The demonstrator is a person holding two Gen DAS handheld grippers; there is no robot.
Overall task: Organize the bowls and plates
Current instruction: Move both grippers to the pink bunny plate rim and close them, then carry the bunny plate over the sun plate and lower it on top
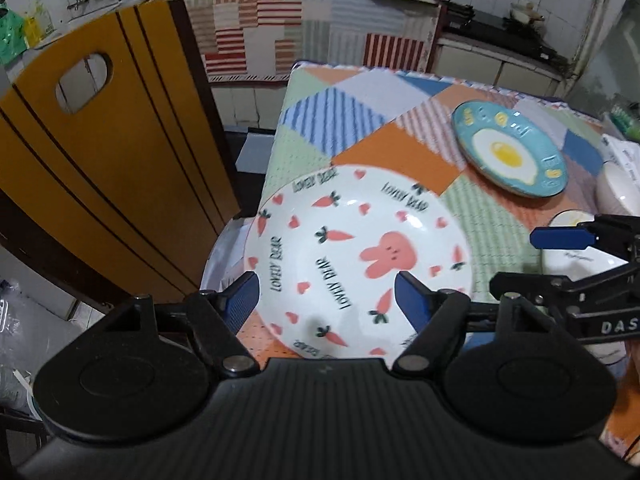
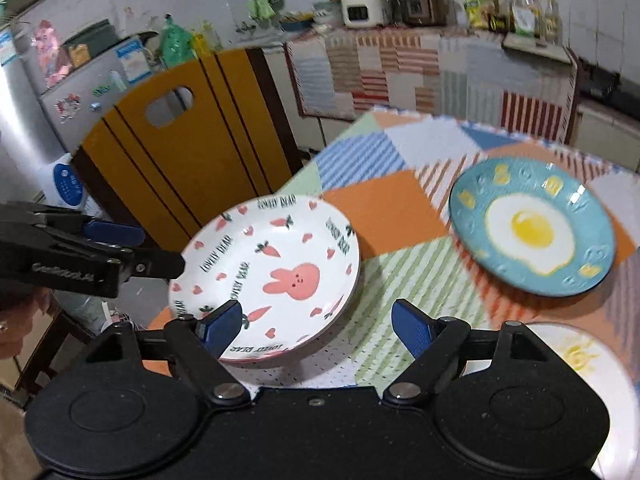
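Observation:
A white plate (image 1: 352, 256) with a pink rabbit, carrots and hearts lies at the near left corner of the patchwork table (image 1: 384, 148). My left gripper (image 1: 328, 300) hovers open over its near half, with no pad pressing on it. A blue plate (image 1: 512, 148) with a fried-egg picture lies further right. In the right wrist view the rabbit plate (image 2: 272, 276) is left of centre and the blue plate (image 2: 532, 228) to the right. My right gripper (image 2: 318, 326) is open above the cloth, its left pad over the rabbit plate's near rim. A white bowl (image 2: 580, 356) with yellow marks sits under its right side.
A yellow and brown chair back (image 1: 112, 160) stands close to the table's left edge. More white bowls (image 1: 616, 192) sit at the table's right. The right gripper (image 1: 532, 260) reaches in from the right, the left gripper (image 2: 152, 250) from the left. A cloth-covered counter (image 2: 400, 72) stands behind.

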